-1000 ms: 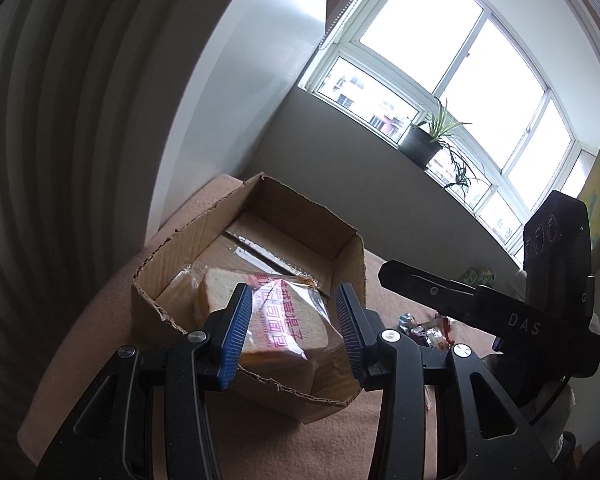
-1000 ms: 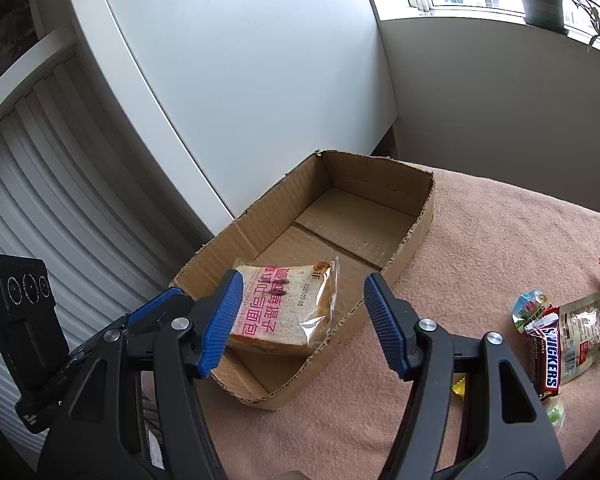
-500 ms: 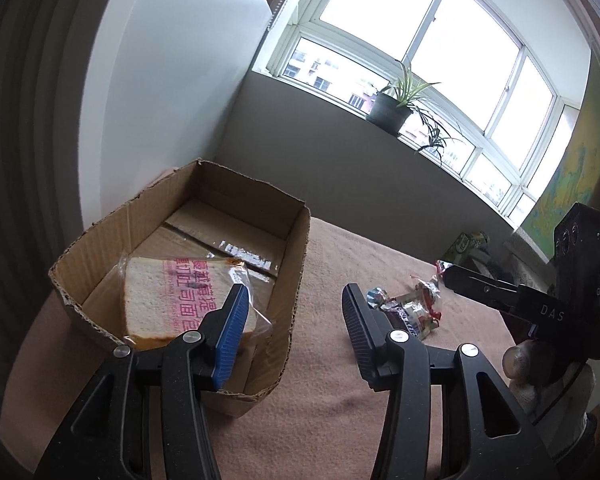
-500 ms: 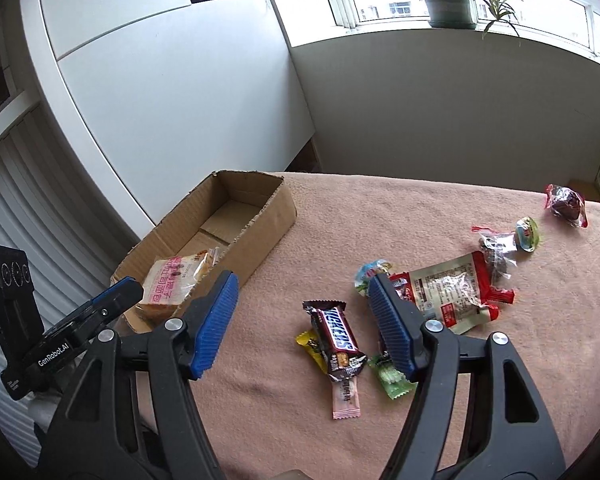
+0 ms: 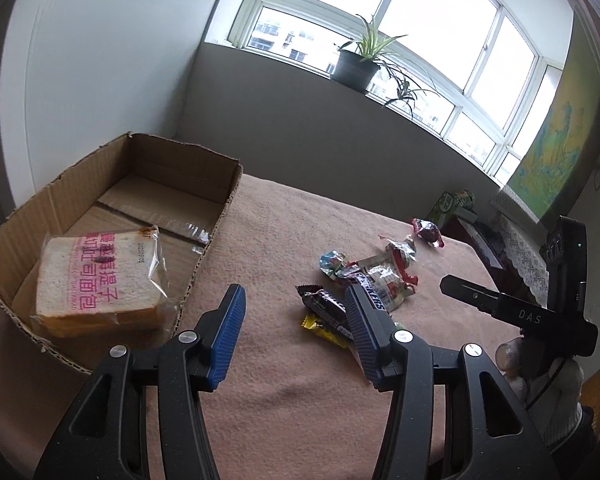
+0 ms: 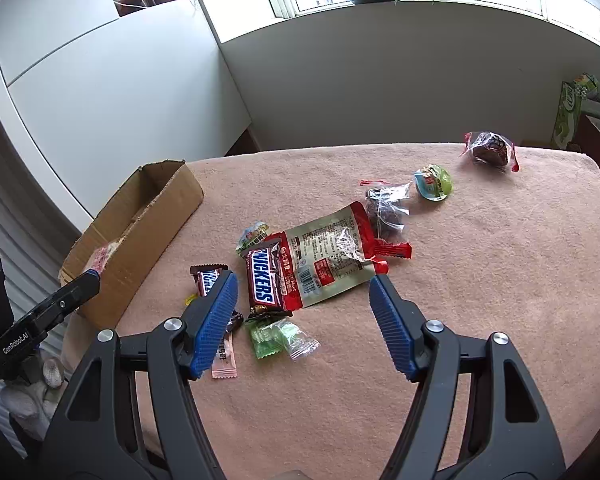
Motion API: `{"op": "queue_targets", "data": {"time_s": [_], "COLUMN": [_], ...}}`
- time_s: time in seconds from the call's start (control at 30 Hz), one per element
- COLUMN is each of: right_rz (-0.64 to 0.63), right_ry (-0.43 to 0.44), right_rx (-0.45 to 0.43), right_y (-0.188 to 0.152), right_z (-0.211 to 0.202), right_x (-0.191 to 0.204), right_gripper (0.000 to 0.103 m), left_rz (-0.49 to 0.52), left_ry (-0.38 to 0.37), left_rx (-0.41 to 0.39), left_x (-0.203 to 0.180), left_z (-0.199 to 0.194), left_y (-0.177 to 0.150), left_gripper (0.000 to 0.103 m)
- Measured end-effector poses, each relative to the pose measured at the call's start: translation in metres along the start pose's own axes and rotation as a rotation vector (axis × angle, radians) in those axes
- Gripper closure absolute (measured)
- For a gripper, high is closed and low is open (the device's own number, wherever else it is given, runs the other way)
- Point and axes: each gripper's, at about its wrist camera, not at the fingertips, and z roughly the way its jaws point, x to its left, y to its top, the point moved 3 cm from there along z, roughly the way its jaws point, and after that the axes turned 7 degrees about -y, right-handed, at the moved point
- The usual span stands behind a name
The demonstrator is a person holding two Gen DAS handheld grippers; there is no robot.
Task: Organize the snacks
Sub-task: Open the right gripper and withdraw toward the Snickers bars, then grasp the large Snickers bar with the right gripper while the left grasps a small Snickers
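A: So, where is the room on your left side?

B: Your left gripper [image 5: 294, 312] hangs with its jaws spread wide and nothing between them, over bare pink cloth [image 5: 300, 400] just beside the cardboard box [image 5: 204, 256]; the box's near wall is torn and ragged; its right wall runs alongside your left finger.

A: And inside the box?

B: One bagged bread loaf [image 5: 96, 280] lies flat in the near end; the far end shows only the taped floor flaps.

A: What about your right?

B: Your right gripper [image 6: 304, 300] is also wide open and grips nothing; the snacks lie beneath it; a Snickers bar [image 6: 265, 283] overlaps a red-edged pouch [image 6: 332, 256]; a second chocolate bar [image 6: 207, 280] sits partly behind your left finger; green candies [image 6: 278, 336] lie near the fingers.

A: Anything near the table's edge?

B: A dark wrapped sweet [image 6: 490, 148] sits close to the far edge, well apart from the pile; open cloth stretches to your right.
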Motion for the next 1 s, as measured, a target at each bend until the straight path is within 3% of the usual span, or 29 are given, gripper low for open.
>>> {"op": "queue_targets", "data": {"time_s": [0.2,0.33,0.63,1.0], "right_rz": [-0.044,-0.070,-0.079,-0.094], "right_ry": [0.044,0.073,0.148,0.138], "right_rx": [0.030,0.074,0.136,0.201], "right_y": [0.001,0.001,0.005,0.003], "right_z": [0.014,0.031,0.055,0.082], "right_x": [0.013,0.021,0.032,0.036], "right_gripper": [0.032,0.045,0.049,0.049], "left_rz": [0.018,0.021,0.138,0.175], "left_ry": [-0.004,-0.021,0.004,0.062], "left_rx": [0.057,0.113,0.178,0.241], "left_x": [-0.015,-0.021,-0.048,-0.053], "left_z": [0.022,0.040,0.069,0.101], "left_y": [-0.007,-0.013,-0.024,-0.027], "left_gripper": [0.052,0.052,0.052,0.052]}}
